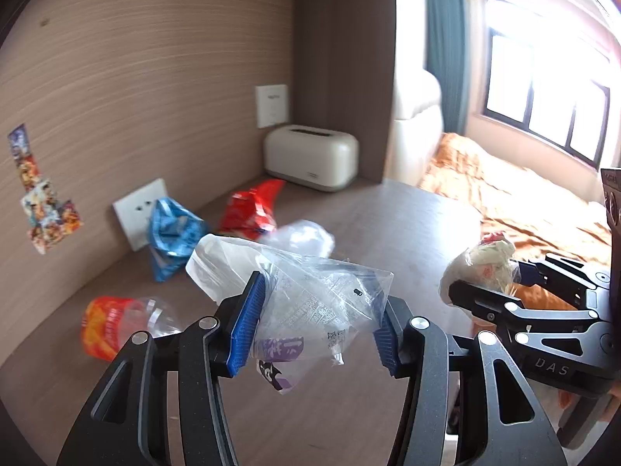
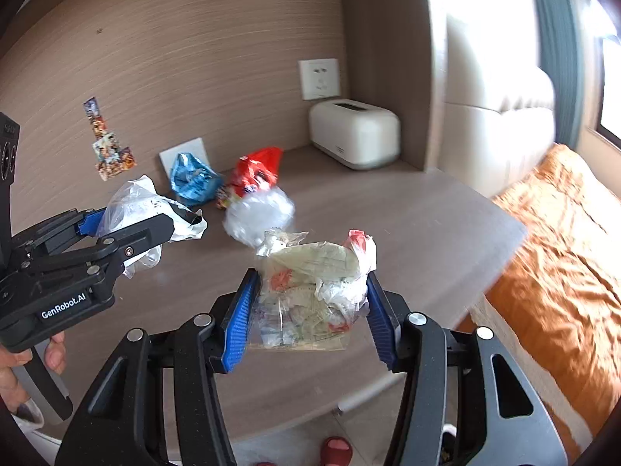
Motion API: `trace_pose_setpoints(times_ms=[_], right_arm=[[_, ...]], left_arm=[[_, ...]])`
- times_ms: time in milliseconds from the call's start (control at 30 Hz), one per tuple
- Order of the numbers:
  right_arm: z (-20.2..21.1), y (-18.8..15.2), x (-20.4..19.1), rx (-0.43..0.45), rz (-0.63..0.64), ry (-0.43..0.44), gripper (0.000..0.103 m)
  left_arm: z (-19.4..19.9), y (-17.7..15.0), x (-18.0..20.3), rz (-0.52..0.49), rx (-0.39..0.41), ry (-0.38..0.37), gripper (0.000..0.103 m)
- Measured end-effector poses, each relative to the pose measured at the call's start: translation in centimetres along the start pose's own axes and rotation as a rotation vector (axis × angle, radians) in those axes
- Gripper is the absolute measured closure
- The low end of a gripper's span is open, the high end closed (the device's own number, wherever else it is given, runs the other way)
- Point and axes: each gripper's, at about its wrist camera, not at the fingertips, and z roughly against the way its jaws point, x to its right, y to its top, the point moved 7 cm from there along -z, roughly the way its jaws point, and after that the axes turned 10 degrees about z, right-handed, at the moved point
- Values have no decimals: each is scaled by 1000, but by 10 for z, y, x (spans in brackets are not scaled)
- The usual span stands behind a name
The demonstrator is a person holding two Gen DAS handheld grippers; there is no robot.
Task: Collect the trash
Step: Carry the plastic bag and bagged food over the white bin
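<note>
Two grippers each carried trash above the desk [image 2: 407, 209]: the left gripper [image 1: 314, 322] pinched a clear wrapper [image 1: 310, 291], the right gripper [image 2: 310, 310] a stuffed plastic bag [image 2: 310, 291], probably to bin both together.

1. A clear wrapper [image 1: 310, 306] with purple print is held above the table, crumpled.
2. A clear bag [image 2: 314, 291] stuffed with paper scraps is held aloft.
3. A crumpled blue bag [image 1: 172, 235] is seen leaning by the wall.
4. A red bag [image 1: 250, 211] lies just beside it.
5. A clear wad [image 2: 258, 215] lies near the red bag.
6. An orange-labelled wrapper [image 1: 116, 326] lies apart, nearer.
</note>
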Motion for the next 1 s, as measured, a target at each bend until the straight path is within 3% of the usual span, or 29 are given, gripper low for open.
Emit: trace_pose_setpoints(times_ms=[233, 533, 767, 1000], right_arm=[[38, -46, 46, -42, -94, -120, 49], [83, -117, 126, -96, -219, -201, 49], [107, -187, 186, -169, -302, -249, 49], [111, -246, 227, -225, -368, -268, 49]], left_arm=[[-5, -25, 71, -79, -49, -140, 52], [-21, -78, 194, -173, -140, -281, 52], [-48, -135, 277, -235, -240, -355, 52], [-79, -187, 328, -265, -321, -400, 52]])
